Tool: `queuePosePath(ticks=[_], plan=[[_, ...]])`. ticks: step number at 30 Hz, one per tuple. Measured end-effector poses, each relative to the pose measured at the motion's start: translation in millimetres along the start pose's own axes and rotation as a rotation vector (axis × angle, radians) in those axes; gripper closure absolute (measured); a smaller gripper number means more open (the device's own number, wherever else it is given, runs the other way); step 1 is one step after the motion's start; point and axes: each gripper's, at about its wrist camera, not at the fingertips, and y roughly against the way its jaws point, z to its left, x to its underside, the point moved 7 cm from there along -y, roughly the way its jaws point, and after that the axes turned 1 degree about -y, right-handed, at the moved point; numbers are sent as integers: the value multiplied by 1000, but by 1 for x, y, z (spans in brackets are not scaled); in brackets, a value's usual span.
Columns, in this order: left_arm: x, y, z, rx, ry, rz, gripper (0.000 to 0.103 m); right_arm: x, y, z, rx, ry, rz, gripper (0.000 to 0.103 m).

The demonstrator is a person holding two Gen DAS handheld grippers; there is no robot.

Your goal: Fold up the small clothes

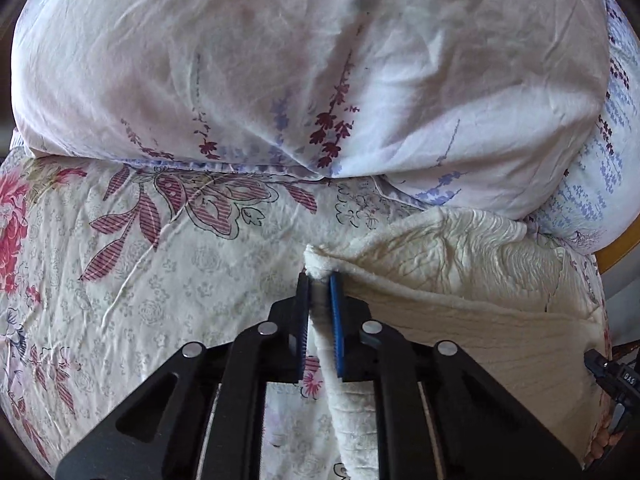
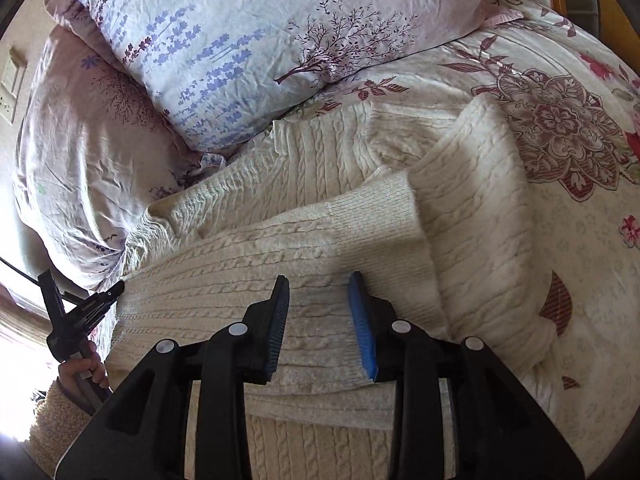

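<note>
- Left wrist view: the left claw (image 1: 320, 280) pinches a bunched edge of the cream sweater (image 1: 460, 272), lifted above the flowered bed sheet (image 1: 160, 288), below a pillow (image 1: 280, 60).
- Right wrist view: the right claw (image 2: 320, 288) stands spread, holding nothing, over the sweater's folded sleeve (image 2: 360, 220).

The sweater (image 2: 304, 240) is cream with a twisty rope pattern. The sheet (image 1: 160, 272) is white with pink and dark red flowers and stripy leaves. The far pillow (image 2: 256, 40) is white with purple sprigs. Each gripper (image 2: 320, 320) is black with blue pads (image 2: 362, 320).
</note>
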Motion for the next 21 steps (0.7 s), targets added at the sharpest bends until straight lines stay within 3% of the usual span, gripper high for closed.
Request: queuePosePath(ticks=[4, 7, 8, 12, 13, 16, 21], plan=[[4, 16, -8, -24, -37, -23, 83, 6, 16, -6, 16, -3, -18, 70], [15, 53, -13, 11, -65, -91, 59, 10, 37, -7, 3, 20, -68, 69], [22, 66, -17, 28, -88, -109, 56, 12, 42, -7, -4, 24, -78, 69], [55, 91, -36, 64, -185, -106, 55, 20, 38, -17, 34, 16, -47, 69], [63, 87, -38, 50, -196, -83, 55, 25, 30, -22, 57, 5, -19, 69], [85, 67, -29, -23, -191, 5, 55, 30, 29, -23, 59, 31, -41, 69], [91, 68, -27, -80, -188, -9, 53, 32, 31, -21, 57, 61, -33, 69]])
